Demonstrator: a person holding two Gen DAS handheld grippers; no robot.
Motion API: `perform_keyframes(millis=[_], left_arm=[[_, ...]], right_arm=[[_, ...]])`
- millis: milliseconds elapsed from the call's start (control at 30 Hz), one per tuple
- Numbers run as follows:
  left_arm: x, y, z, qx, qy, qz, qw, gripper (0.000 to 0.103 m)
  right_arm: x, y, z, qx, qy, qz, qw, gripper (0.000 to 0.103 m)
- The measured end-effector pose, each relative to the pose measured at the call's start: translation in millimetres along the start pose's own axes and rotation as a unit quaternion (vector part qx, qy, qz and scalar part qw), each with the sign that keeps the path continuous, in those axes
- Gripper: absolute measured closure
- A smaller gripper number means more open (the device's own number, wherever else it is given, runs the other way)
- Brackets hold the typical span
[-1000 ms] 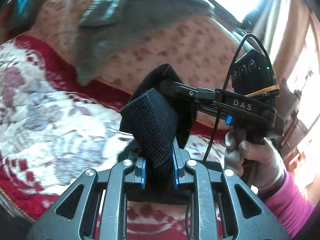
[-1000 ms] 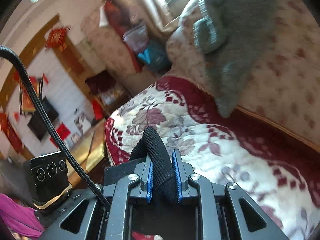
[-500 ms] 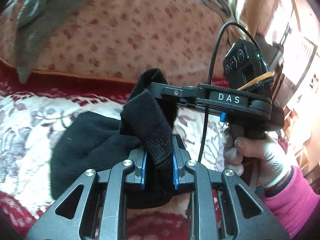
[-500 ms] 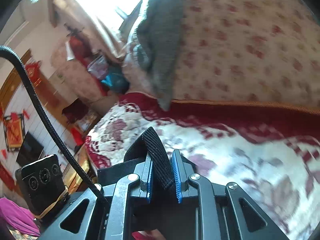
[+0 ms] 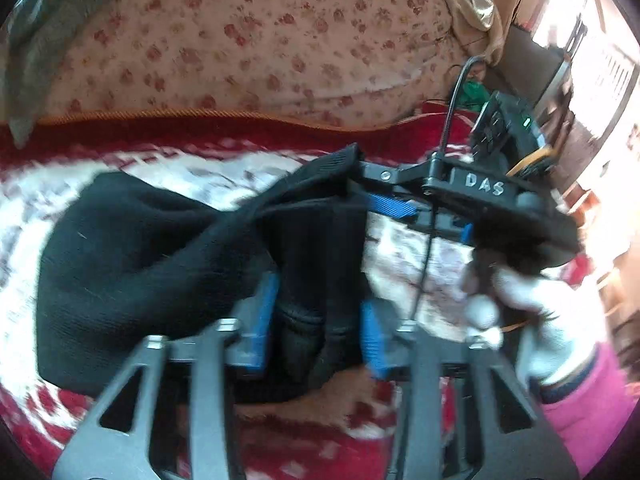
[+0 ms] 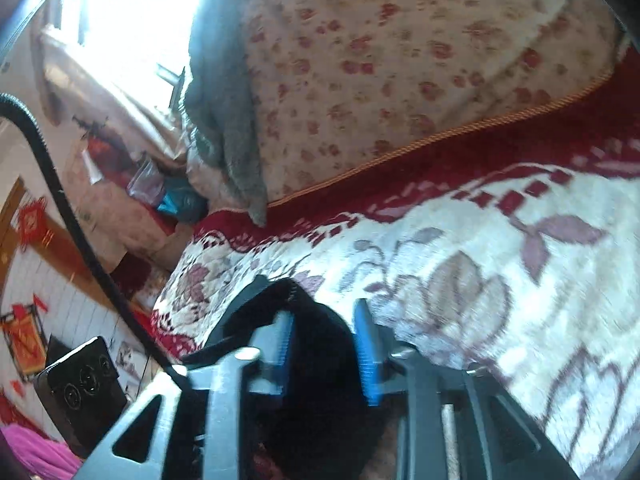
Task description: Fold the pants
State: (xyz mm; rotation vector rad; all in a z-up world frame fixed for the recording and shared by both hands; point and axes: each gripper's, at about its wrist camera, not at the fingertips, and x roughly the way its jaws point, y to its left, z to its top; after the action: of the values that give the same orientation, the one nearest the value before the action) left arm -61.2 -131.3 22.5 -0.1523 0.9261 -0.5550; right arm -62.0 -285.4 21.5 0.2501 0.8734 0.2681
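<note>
Grippers angled down over floral bedspread [image 5: 192,176]: left gripper [image 5: 316,332] and right gripper [image 6: 324,356] both opening, black pants [image 5: 132,264] lying loose between blue pads.

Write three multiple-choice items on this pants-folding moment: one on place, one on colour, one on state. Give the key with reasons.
1. The pants lie on:
A. a floral bed cover
B. a wooden floor
C. a chair

2. The gripper pads are:
A. red
B. blue
C. yellow

3. The left gripper has:
A. jaws spread, cloth loose between them
B. jaws shut on nothing
C. a pillow in its jaws

Key: A, the bed cover shows around the cloth; B, both pads are blue; A, its jaws are opening with gaps beside the fabric.
</note>
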Motion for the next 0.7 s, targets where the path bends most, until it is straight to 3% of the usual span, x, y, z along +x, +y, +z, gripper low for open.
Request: perform_keyframes(millis=[300,467,600,700], left_arm=[[-18.1,-7.5,-7.2,-0.001,0.017,-0.040,0.9991,0.049],[-47.0,-10.6,-4.0,0.023,-0.001,-0.064,0.9977,0.049],[-64.2,2.5,-1.4,0.033,-0.012,-0.040,0.9986,0.049],[-68.4,28.5,1.4,0.018,-0.023,0.003,0.9996,0.049]], right_arm=[[-42.1,-8.7,-13.3,0.046,-0.035,-0.023,0.998,0.058],[-69.6,-12.1,-21.7,0.068,-0.056,-0.013,0.996,0.058],[-73.0,-2.8,-34.0,0.068,-0.047,-0.005,0.997,0.050],[-65.0,6.9,-45.1,0.055,-0.027,-0.007,0.998,0.049]])
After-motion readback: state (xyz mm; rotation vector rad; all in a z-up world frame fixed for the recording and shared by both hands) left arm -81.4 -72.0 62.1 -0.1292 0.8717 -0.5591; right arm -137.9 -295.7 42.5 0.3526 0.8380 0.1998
